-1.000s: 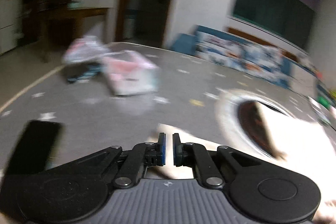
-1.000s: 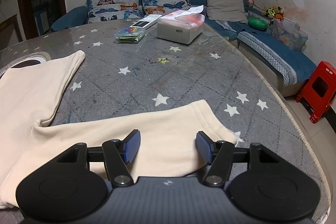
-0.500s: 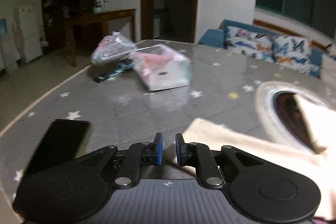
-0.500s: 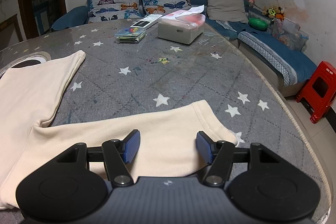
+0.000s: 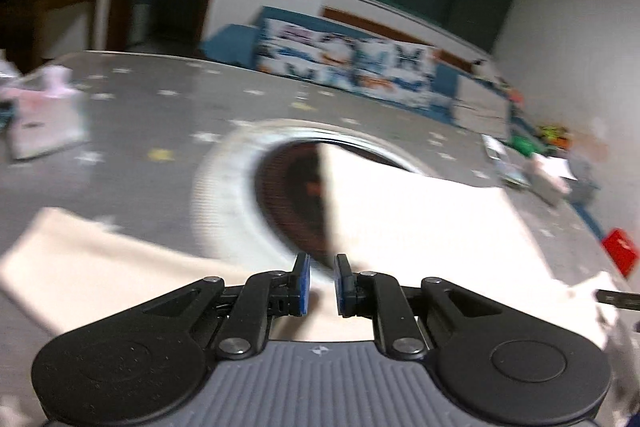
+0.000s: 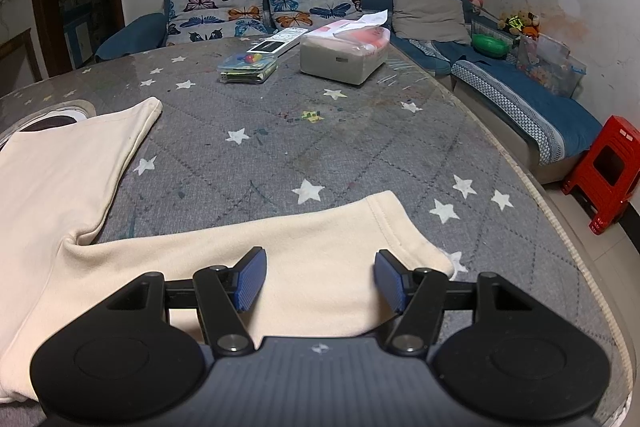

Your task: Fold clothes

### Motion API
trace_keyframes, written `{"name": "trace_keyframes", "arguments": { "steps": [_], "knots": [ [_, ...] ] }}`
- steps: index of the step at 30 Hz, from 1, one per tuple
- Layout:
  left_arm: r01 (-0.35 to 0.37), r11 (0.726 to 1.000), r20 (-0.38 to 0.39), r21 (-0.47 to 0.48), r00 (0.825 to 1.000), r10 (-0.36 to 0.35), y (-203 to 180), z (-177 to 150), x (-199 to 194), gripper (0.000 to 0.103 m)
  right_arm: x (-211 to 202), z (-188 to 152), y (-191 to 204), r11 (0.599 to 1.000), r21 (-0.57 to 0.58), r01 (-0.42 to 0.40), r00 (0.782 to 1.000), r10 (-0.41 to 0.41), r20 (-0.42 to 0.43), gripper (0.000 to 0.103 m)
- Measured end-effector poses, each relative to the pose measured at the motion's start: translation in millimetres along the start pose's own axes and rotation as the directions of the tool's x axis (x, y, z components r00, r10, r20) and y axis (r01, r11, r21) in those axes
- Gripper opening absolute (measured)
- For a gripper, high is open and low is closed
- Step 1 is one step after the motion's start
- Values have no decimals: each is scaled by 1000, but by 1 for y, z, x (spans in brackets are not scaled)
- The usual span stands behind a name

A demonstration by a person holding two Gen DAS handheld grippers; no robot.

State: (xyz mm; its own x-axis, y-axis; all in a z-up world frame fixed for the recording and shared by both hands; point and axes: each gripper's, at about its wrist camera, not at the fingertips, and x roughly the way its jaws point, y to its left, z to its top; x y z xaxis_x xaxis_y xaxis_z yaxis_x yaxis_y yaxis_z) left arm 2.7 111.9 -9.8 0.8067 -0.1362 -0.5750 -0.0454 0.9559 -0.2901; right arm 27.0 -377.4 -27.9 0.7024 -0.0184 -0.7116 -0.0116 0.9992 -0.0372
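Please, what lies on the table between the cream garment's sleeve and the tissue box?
In the right wrist view, only bare star-patterned table cover lies between the sleeve and the tissue box, with a small yellow scrap.

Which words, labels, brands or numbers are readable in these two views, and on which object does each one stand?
None can be read.
Tissue pack: print on its pink wrapper is too small.
White flat device: markings too small.
Clear plastic box: nothing legible.
Left wrist view: too blurred by motion.
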Motion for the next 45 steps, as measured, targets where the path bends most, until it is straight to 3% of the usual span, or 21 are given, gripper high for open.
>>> {"name": "trace_keyframes", "arguments": {
  "steps": [3, 7, 12, 16, 18, 21, 27, 31, 33, 40, 44, 45],
  "knots": [
    [46, 999, -16, 21, 999, -46, -19, -1, 17, 14, 0, 0, -1, 1000, -2, -3, 1000, 3, 0, 62],
    [-12, 999, -59, 36, 998, 14, -15, -7, 33, 11, 1, -1, -3, 1000, 6, -11, 1000, 11, 4, 63],
    [-15, 999, -49, 30, 999, 17, -8, -8, 29, 10, -3, -1, -3, 1000, -6, -14, 1000, 14, 6, 64],
    [4, 989, -18, 146, 1000, -1, -31, -10, 16, 10, -13, -3, 5, 998, -30, -48, 999, 48, 15, 64],
    [47, 980, -27, 194, 999, -43, -45, -15, 9, 10, -23, -4, 16, 994, -63, -92, 995, 94, 21, 64],
    [127, 957, -58, 260, 992, -116, -63, -26, 1, 11, -41, -7, 40, 967, -150, -206, 977, 211, 12, 64],
    [255, 880, -124, 401, 967, -224, -94, -55, -12, 11, -61, -14, 95, 868, -325, -374, 923, 384, -38, 64],
    [297, 842, -165, 450, 955, -248, -100, -71, -15, 11, -64, -28, 123, 807, -426, -409, 907, 412, -89, 64],
    [298, 825, -170, 481, 954, -246, -101, -78, -19, 11, -65, -31, 124, 805, -432, -407, 908, 408, -95, 64],
    [309, 829, -138, 467, 951, -277, -108, -64, -25, 12, -66, -42, 125, 801, -446, -400, 913, 394, -110, 64],
    [320, 844, -145, 431, 947, -285, -121, -57, -14, 12, -66, -48, 126, 798, -454, -396, 915, 386, -119, 64],
    [321, 846, -148, 425, 947, -285, -125, -56, -11, 12, -64, -47, 117, 818, -434, -377, 924, 368, -107, 64]
  ]
}}
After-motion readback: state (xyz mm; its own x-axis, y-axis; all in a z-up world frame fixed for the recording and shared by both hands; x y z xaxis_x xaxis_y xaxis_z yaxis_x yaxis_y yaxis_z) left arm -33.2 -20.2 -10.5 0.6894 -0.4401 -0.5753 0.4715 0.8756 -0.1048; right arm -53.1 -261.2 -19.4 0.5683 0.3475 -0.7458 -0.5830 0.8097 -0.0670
